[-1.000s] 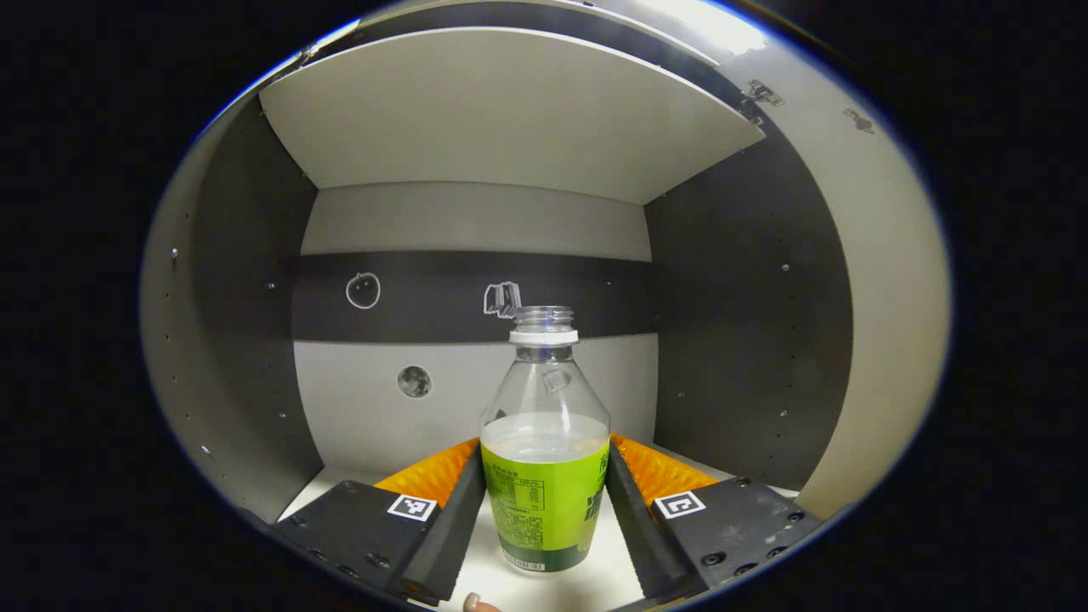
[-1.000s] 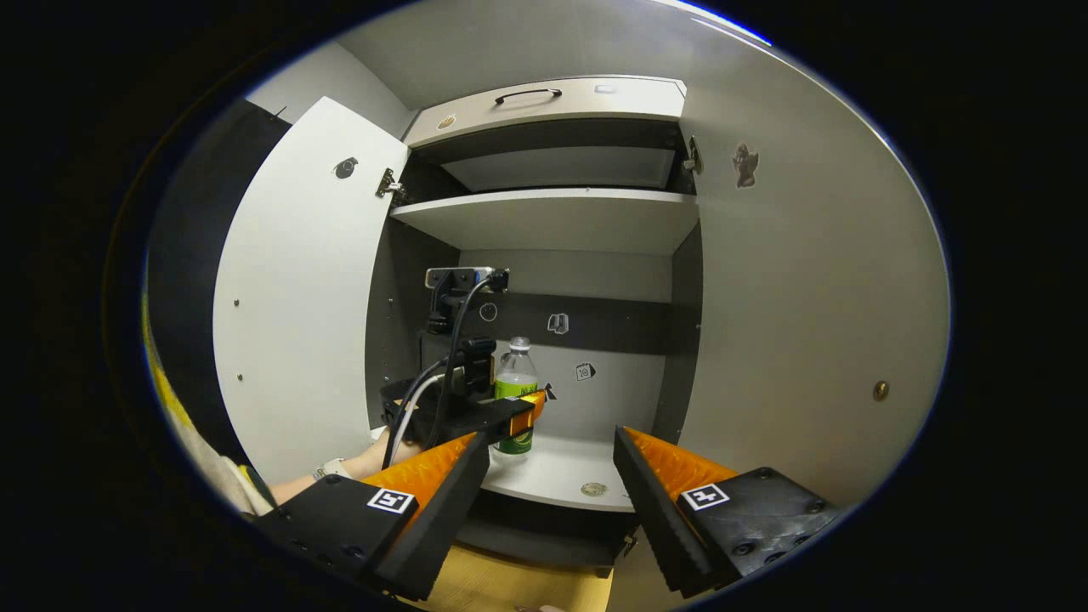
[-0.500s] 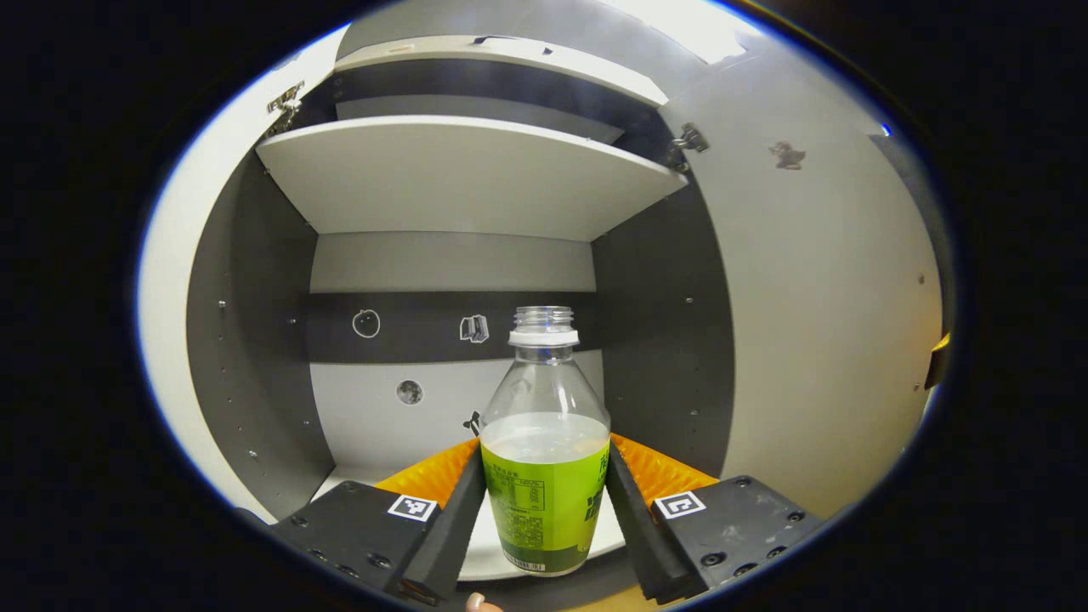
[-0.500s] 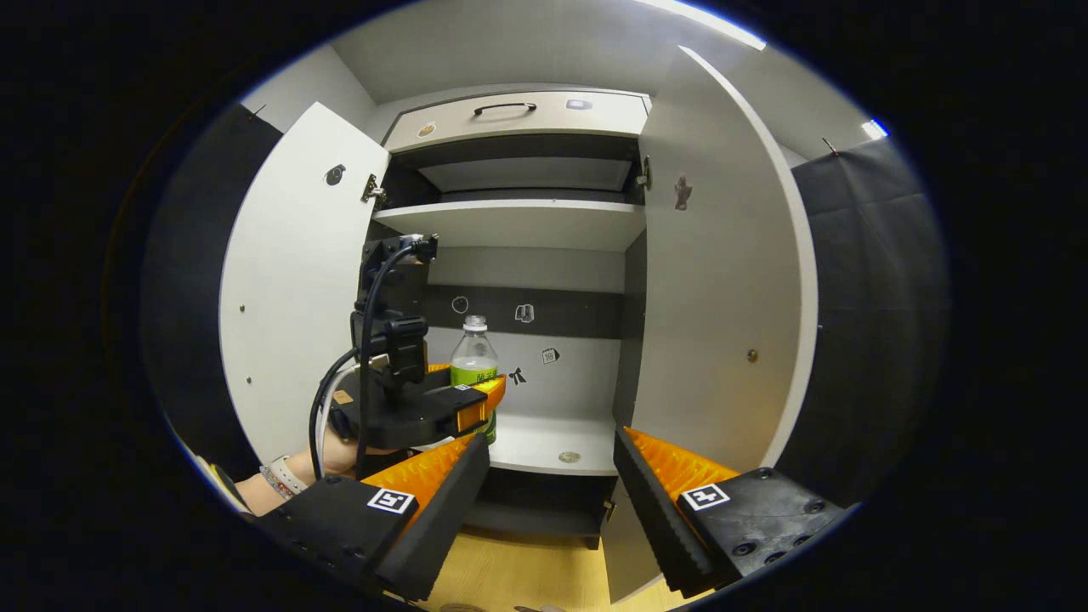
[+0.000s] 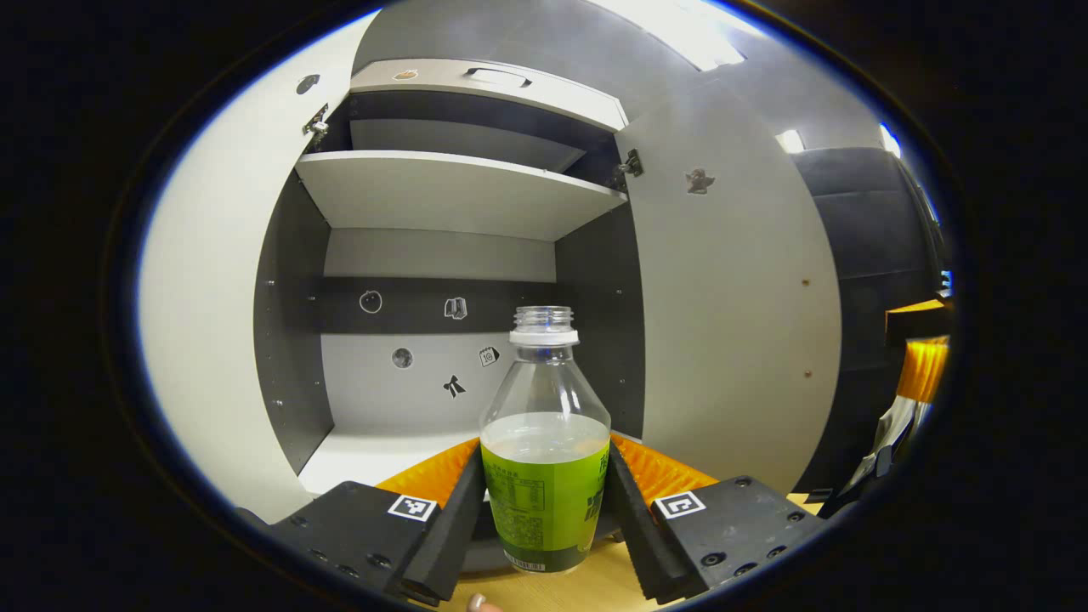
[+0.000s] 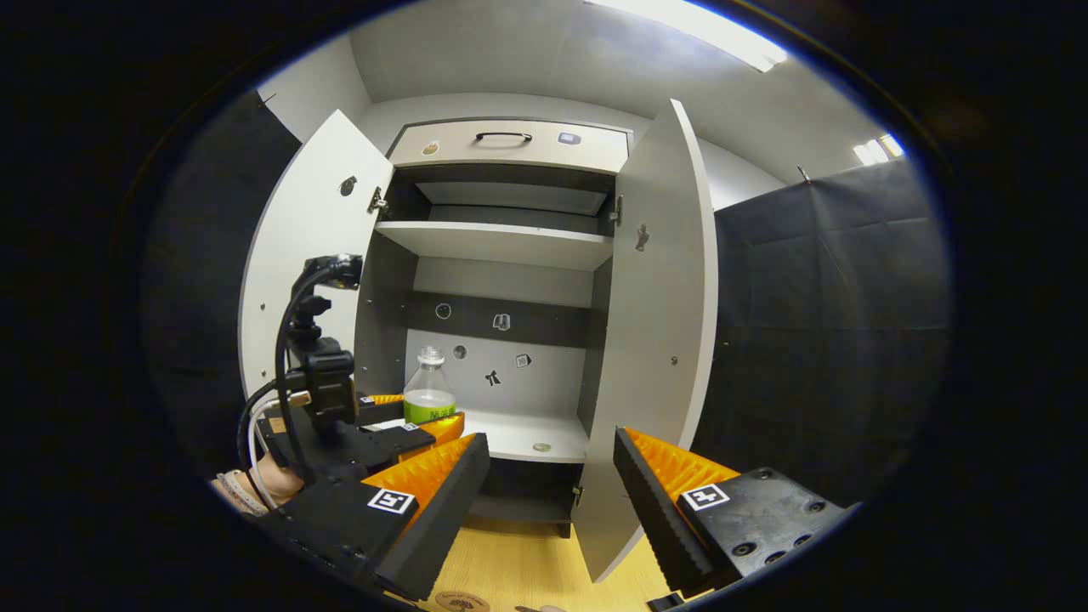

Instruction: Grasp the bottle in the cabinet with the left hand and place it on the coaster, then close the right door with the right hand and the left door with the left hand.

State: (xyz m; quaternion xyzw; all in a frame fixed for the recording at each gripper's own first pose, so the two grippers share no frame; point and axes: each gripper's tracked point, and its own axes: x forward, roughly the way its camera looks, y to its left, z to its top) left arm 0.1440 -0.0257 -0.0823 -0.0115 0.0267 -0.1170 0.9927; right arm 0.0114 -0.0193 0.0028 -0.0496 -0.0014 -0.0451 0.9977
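Green-labelled and capless, the bottle (image 5: 545, 450) sits upright between my left gripper (image 5: 544, 510)'s orange fingers, both pressing its sides, its base clear of the wooden table (image 5: 595, 586) below. From my right gripper view I get what the close view lacks: the whole white cabinet (image 6: 510, 246), its left door (image 6: 297, 255) and right door (image 6: 663, 340) both swung open, the bottle held out in front of the lower shelf (image 6: 527, 433), and a small round object (image 6: 541, 446) lying on that shelf. My right gripper (image 6: 552, 493) hangs with its fingers spread wide around nothing, low before the right door's edge. A round brown coaster (image 6: 461, 602) peeks at the bottom rim, partly cut off. The left gripper's cables and camera mount (image 6: 319, 365) block part of the left door, and a hand (image 6: 263, 484) shows beneath them.
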